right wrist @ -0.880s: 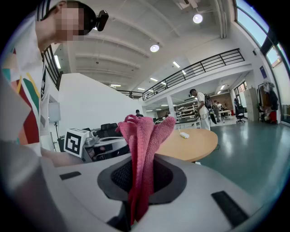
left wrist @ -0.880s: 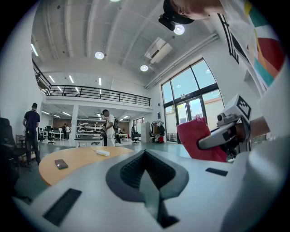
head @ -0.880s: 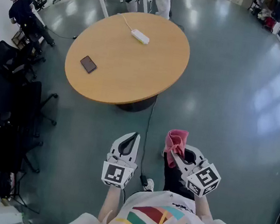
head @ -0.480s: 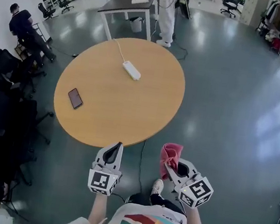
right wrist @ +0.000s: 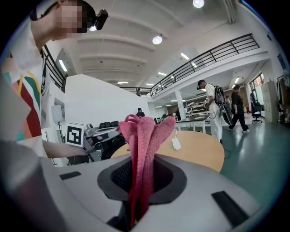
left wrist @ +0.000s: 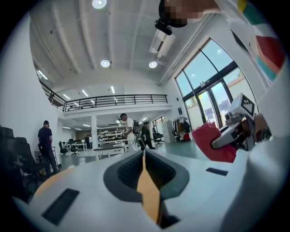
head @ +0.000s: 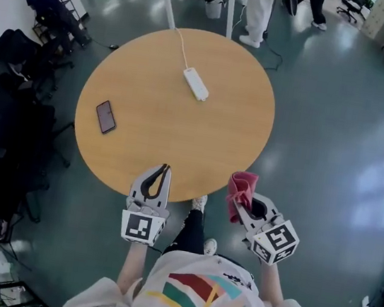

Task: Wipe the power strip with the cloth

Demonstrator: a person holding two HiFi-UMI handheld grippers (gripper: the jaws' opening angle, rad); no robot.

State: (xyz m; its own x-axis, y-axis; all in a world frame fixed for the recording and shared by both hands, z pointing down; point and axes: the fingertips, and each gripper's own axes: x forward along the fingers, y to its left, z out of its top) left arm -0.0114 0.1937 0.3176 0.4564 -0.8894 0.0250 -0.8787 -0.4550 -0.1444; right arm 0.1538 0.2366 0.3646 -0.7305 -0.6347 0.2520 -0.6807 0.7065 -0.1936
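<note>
Right tongs (head: 240, 198) are clamped on the pink cloth (head: 242, 185), left tongs (head: 163, 173) are pressed together empty, and the power strip (head: 196, 84) sits top-center on the desk (head: 142, 152), so that long reach could probably shake the bunched cloth loose.

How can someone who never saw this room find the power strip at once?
Find the round wooden table on the grey floor. On its far half lies the power strip, a white bar with a white cable running off the far edge. The only other thing there, a dark phone, has no cable.
</note>
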